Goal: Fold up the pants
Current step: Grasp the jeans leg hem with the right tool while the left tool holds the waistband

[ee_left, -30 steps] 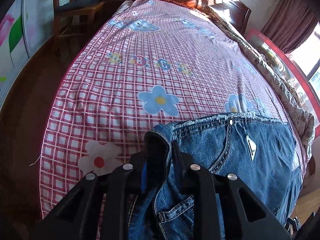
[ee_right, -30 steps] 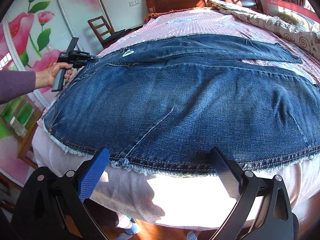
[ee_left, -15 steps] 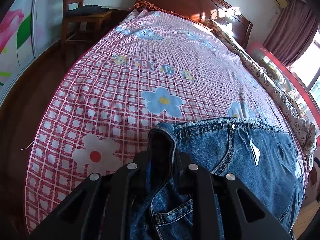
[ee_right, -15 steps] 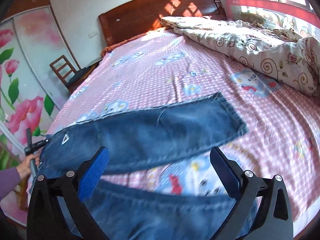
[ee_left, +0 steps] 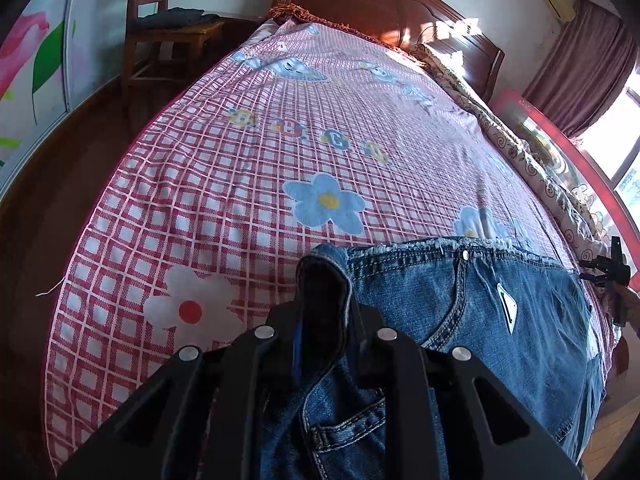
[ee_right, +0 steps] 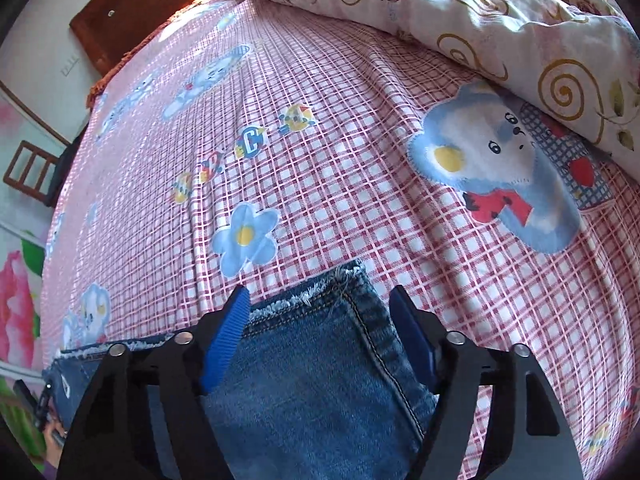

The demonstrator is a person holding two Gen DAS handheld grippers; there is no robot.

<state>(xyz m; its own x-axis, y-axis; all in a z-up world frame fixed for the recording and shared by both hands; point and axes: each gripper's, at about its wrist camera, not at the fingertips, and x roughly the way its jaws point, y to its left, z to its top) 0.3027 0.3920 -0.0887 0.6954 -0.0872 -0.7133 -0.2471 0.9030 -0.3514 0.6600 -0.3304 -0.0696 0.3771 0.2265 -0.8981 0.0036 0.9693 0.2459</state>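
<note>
- My left tool point(ee_left: 324, 320) is clamped on a bunched corner of the waistband of the pants point(ee_left: 460, 320), with denim standing up between its fingers.
- My right tool point(ee_right: 320, 340) has just been closing; its jaws stand partly apart, straddling the frayed hem of a pant leg point(ee_right: 320, 360), and I see no pad pressing on the cloth yet.
- The pants lie flat on the checked bed sheet point(ee_left: 240, 200): the waist end near the bed's edge under my left tool, the leg end farther across the bed under my right tool, close to the quilt point(ee_right: 500, 20).
- The step in hand, as I judge it, is taking hold of the leg hem so both ends can be lifted for a fold.
- To do it well, I would bring the fingers down on either side of the hem corner, catch both layers of denim and none of the sheet beneath, then close fully.
- I would keep the left hold firm so the waistband does not slide.
- The denim looks stiff and heavy, so a shallow pinch on the fringe may slip.
</note>
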